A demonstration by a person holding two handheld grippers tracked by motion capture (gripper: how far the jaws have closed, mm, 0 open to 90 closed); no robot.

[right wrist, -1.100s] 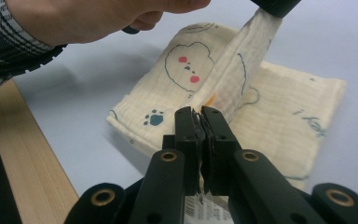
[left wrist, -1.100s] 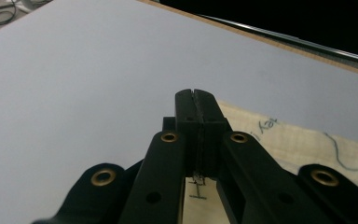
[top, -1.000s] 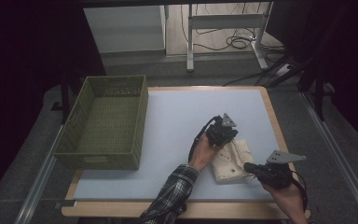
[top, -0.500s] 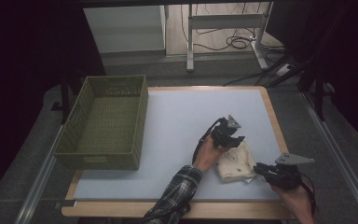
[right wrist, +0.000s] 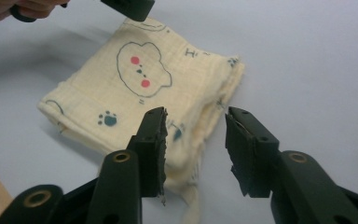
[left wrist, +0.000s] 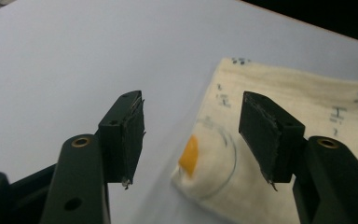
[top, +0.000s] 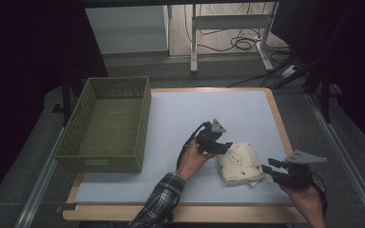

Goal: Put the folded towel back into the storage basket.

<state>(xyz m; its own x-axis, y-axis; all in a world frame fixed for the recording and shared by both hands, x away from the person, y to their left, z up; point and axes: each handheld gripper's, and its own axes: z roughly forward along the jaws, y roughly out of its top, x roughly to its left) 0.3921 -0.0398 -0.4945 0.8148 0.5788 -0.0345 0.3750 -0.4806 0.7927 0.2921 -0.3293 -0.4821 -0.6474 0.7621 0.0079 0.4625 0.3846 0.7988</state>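
Note:
A folded cream cloth (top: 240,163) printed with bear faces and paw marks lies flat on the white mat, right of centre near the front. My left gripper (top: 224,147) sits at the cloth's left edge. Its jaws have just been opening, and in the left gripper view (left wrist: 196,135) they stand apart over the cloth's corner (left wrist: 298,107) without pressing it. My right gripper (top: 267,167) is at the cloth's right side. Its jaws have also just been opening, and the right gripper view (right wrist: 196,149) shows them apart above the cloth's (right wrist: 140,88) near edge.
A green woven basket (top: 107,126) stands on the left part of the white mat (top: 180,118). The wooden table rim (top: 279,121) frames the mat. Beyond the far edge are desk legs and cables on the floor.
Both grippers' jaws have opened and let go of the cloth, which now lies flat. The left gripper has drawn back a little to the left.

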